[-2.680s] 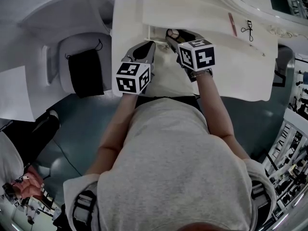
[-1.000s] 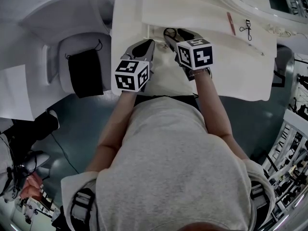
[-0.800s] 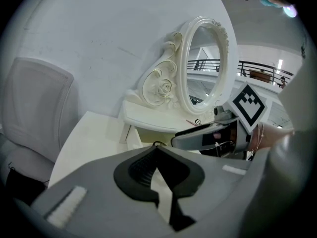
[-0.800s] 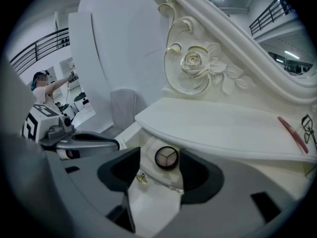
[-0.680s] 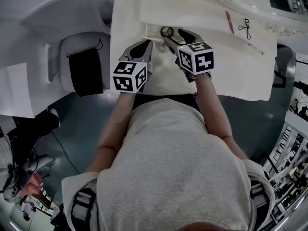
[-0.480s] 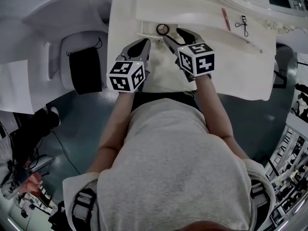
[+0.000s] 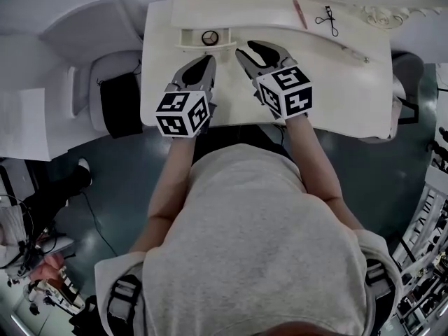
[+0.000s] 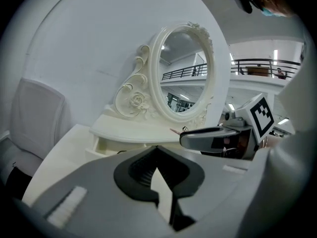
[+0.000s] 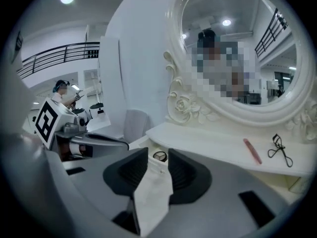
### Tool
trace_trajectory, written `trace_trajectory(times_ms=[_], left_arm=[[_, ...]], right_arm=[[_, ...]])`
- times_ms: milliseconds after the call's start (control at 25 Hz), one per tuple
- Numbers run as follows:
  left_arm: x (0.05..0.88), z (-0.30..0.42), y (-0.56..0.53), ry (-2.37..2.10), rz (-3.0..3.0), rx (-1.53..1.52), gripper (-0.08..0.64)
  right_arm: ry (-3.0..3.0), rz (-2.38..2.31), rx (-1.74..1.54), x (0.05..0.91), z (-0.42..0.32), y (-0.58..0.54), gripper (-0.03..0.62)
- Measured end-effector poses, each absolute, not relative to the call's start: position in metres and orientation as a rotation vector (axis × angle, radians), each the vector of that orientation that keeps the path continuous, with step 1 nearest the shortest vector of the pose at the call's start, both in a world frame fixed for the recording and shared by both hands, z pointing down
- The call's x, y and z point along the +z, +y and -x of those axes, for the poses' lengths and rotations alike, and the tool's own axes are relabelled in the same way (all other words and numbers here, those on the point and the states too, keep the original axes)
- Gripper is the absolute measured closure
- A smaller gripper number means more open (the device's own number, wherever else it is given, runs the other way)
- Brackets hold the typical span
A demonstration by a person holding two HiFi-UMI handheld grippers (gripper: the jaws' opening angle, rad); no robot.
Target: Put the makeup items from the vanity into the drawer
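Fingers (image 9: 130,170) closing empty, right gripper (image 9: 158,155); one compact (image 7: 208,38), one stick (image 7: 299,14), one curler (image 7: 325,17).

Surface: a white vanity (image 7: 336,96), its wide lower top left bare.
Raised shelf (image 7: 266,16): set along the back edge, with an oval mirror (image 9: 237,53) stood on it.
On the shelf: a pink stick (image 7: 299,14) and an eyelash curler (image 7: 326,16), laid just beside each other.
Drawer (image 7: 187,39): seen pulled open below the shelf's left end.
In the drawer: a round compact (image 7: 208,37).
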State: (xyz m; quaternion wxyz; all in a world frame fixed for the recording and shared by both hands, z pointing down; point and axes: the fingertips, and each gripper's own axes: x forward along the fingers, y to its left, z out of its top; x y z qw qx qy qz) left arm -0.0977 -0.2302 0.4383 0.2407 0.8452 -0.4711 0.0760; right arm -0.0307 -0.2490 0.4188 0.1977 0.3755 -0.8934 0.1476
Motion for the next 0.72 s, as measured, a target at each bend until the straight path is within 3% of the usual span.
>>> trace_trajectory(times_ms=[520,720], left_arm=[[0.426,0.02,-0.186,-1.307,-2.379,0.255,0.551],[0.427,0.007,-0.176,-1.296,-2.392,0.264,0.551]], right_arm=[[-2.644,-1.113,0.355,0.387,-0.051,-0.196,0.581],[-2.68,-1.14,0.365,0.383,-0.065,-0.18,0.583]])
